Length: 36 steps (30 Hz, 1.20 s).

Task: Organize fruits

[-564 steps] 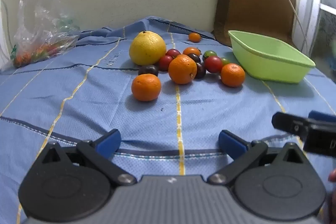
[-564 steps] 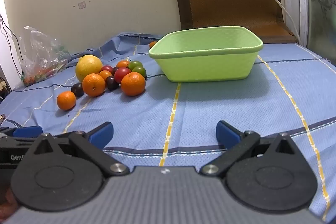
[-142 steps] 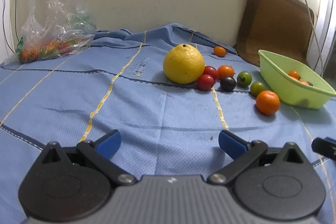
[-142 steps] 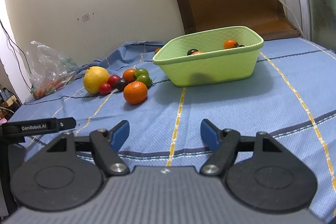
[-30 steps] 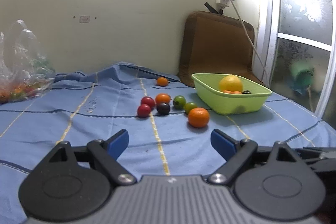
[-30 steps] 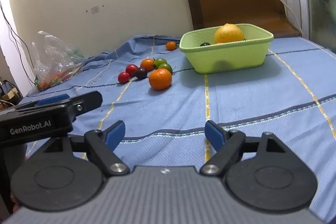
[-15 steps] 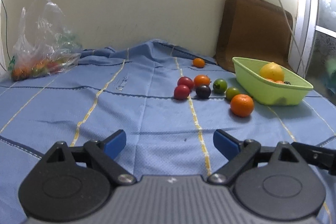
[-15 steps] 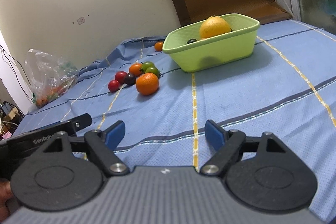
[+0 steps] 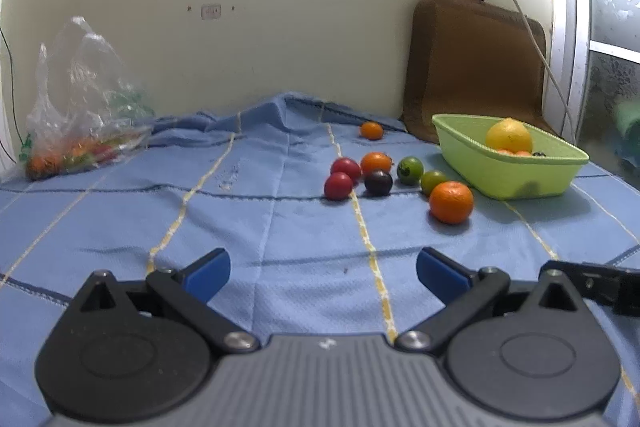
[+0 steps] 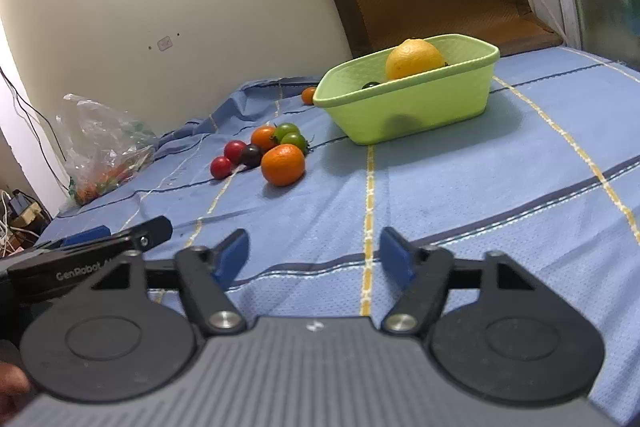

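Observation:
A lime-green basket (image 9: 508, 179) (image 10: 420, 107) stands on the blue cloth and holds a big yellow citrus (image 9: 509, 135) (image 10: 414, 59) with some small fruits. Left of it lie an orange (image 9: 451, 202) (image 10: 283, 164), two red tomatoes (image 9: 338, 186), a dark one (image 9: 378, 182), an orange one (image 9: 376, 162) and two green ones (image 9: 409, 170). One small orange fruit (image 9: 371, 130) sits alone near the wall. My left gripper (image 9: 322, 269) hovers well short of the fruits, jaws opening, nothing between them. My right gripper (image 10: 314, 255) is closing on nothing, also far from them.
A clear plastic bag (image 9: 80, 131) (image 10: 108, 151) of small fruits lies at the far left by the wall. A brown cushion (image 9: 472, 67) leans behind the basket, with a cable hanging over it. Each gripper's tip shows at the edge of the other's view.
The left jaws have spread wider and the right jaws have narrowed. Both views have turned a little. Several seconds back the yellow citrus lay on the cloth; now it is in the basket.

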Each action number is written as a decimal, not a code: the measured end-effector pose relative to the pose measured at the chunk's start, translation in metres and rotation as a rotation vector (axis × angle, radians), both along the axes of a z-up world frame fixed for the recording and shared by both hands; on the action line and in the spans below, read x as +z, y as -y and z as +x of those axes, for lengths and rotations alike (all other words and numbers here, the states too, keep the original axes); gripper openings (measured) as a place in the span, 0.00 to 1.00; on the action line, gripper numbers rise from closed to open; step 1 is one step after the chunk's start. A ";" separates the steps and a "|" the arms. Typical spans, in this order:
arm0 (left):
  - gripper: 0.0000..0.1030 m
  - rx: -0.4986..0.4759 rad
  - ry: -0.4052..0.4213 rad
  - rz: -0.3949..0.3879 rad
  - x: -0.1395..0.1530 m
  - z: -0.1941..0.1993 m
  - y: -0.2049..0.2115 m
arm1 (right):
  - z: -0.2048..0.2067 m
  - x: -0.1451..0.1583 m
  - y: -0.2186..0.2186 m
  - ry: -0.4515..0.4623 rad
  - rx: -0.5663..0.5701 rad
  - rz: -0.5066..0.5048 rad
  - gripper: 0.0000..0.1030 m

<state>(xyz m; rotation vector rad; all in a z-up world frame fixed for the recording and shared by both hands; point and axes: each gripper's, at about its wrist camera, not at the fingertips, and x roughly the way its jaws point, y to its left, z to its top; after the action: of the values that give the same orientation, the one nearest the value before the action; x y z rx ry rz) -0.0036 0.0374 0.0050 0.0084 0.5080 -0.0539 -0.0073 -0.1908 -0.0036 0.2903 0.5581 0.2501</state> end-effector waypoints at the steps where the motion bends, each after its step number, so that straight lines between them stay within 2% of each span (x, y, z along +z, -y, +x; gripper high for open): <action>1: 1.00 0.002 -0.003 -0.006 0.000 0.000 -0.001 | 0.000 0.000 0.000 0.000 -0.001 -0.003 0.63; 3: 1.00 0.008 0.010 -0.012 0.000 -0.002 -0.002 | 0.002 0.001 0.000 -0.001 0.005 -0.007 0.52; 6: 1.00 0.015 0.011 -0.014 0.000 -0.001 -0.002 | 0.006 0.003 -0.002 0.009 0.021 -0.023 0.46; 7: 1.00 0.017 0.007 -0.019 0.000 0.000 -0.003 | 0.008 0.005 -0.003 0.019 0.025 -0.034 0.41; 10: 1.00 0.034 0.002 -0.057 0.000 0.002 -0.009 | 0.020 0.010 -0.007 0.042 0.042 -0.063 0.38; 14: 1.00 0.066 -0.003 -0.129 -0.001 0.003 -0.021 | 0.043 0.016 -0.017 0.048 0.083 -0.093 0.38; 17: 1.00 0.082 -0.013 -0.181 -0.002 0.005 -0.029 | 0.063 0.017 -0.024 0.019 0.119 -0.090 0.38; 22: 1.00 0.090 -0.026 -0.259 -0.004 0.009 -0.042 | 0.089 0.010 -0.039 -0.013 0.150 -0.159 0.38; 25: 0.99 0.084 -0.021 -0.307 -0.005 0.009 -0.050 | 0.103 0.006 -0.046 -0.044 0.185 -0.149 0.40; 28: 0.99 0.067 -0.001 -0.363 -0.004 0.008 -0.057 | 0.105 0.009 -0.057 -0.018 0.227 -0.180 0.34; 31: 0.99 0.048 0.000 -0.412 -0.002 0.012 -0.065 | 0.103 0.009 -0.067 -0.028 0.298 -0.141 0.34; 34: 0.99 0.051 0.021 -0.403 0.003 0.018 -0.070 | 0.101 0.008 -0.077 -0.036 0.383 -0.070 0.34; 36: 0.99 0.050 0.023 -0.399 0.005 0.023 -0.072 | 0.104 0.003 -0.083 -0.074 0.460 -0.008 0.35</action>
<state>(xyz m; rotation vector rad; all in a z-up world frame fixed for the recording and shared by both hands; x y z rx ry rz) 0.0189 0.1092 0.0101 -0.3930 0.4670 -0.1053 0.0964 -0.1082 -0.0003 0.1606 0.6955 0.6833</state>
